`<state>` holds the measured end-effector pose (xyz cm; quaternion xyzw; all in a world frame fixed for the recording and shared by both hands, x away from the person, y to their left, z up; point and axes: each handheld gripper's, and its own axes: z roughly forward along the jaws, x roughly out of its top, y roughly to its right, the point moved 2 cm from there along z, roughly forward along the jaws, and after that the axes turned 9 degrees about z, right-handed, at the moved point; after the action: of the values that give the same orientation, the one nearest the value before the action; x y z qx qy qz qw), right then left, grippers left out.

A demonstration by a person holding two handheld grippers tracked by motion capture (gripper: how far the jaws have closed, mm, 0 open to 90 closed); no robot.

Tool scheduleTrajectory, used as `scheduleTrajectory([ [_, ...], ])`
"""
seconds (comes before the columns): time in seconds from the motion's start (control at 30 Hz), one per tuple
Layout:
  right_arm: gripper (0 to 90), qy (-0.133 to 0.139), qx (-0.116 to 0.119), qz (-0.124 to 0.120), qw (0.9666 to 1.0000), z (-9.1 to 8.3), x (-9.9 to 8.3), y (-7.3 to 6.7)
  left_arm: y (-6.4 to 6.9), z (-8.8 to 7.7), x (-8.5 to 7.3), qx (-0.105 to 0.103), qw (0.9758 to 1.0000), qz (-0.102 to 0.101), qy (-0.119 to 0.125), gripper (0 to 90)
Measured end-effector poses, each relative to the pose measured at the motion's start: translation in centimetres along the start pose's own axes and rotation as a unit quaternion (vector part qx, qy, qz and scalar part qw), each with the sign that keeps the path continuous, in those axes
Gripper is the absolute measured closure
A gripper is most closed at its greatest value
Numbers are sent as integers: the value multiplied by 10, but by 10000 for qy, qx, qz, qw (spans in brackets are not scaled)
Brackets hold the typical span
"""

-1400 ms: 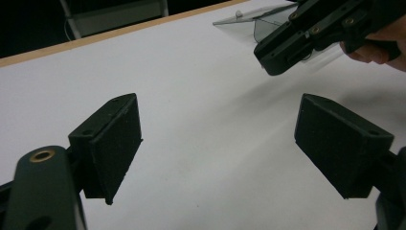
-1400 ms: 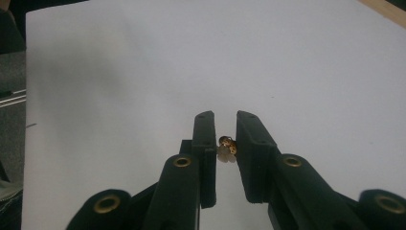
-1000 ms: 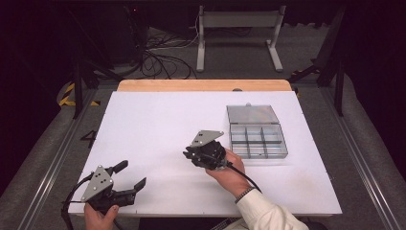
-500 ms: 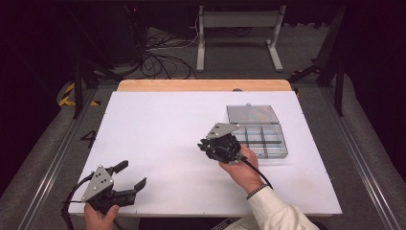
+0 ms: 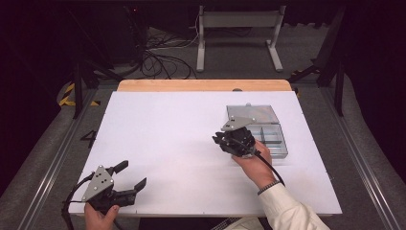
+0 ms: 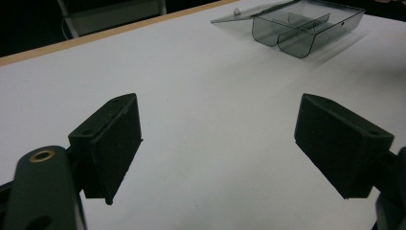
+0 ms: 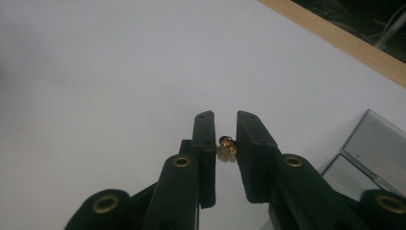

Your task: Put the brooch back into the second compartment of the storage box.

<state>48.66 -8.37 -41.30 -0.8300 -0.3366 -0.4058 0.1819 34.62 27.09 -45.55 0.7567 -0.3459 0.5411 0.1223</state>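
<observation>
Carrying step: the right gripper (image 7: 225,143) grasps a small gold-and-white piece (image 7: 227,148) beside the compartment box (image 5: 268,136) — next, release it over a compartment; left gripper (image 5: 125,178) fingers released.

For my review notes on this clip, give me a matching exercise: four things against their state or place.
Things:
1. left gripper
2. right gripper
3. clear box
4. wooden strip

States or places:
A. lid open, at the table's right side
B. shut on a small gold and white piece
C. along the table's far edge
D. open, nothing between its jaws

Pairs: 1-D, 2-B, 3-A, 4-C
</observation>
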Motion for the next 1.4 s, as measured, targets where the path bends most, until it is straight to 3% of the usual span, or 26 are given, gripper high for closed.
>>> scheduleTrajectory([
  [0.5, 787, -161, -567, 358, 9976, -10, -9, 43, 0, 0, 0, 4, 10000, -1, 0, 168],
  [1.07, 786, -417, -1093, 791, 9900, -15, -27, 86, 0, 1, 0, -11, 10000, -39, -1, 168],
  [1.4, 786, -554, -1279, 1014, 9850, -16, -38, 106, 0, 2, 0, -18, 10000, -44, 5, 168],
])
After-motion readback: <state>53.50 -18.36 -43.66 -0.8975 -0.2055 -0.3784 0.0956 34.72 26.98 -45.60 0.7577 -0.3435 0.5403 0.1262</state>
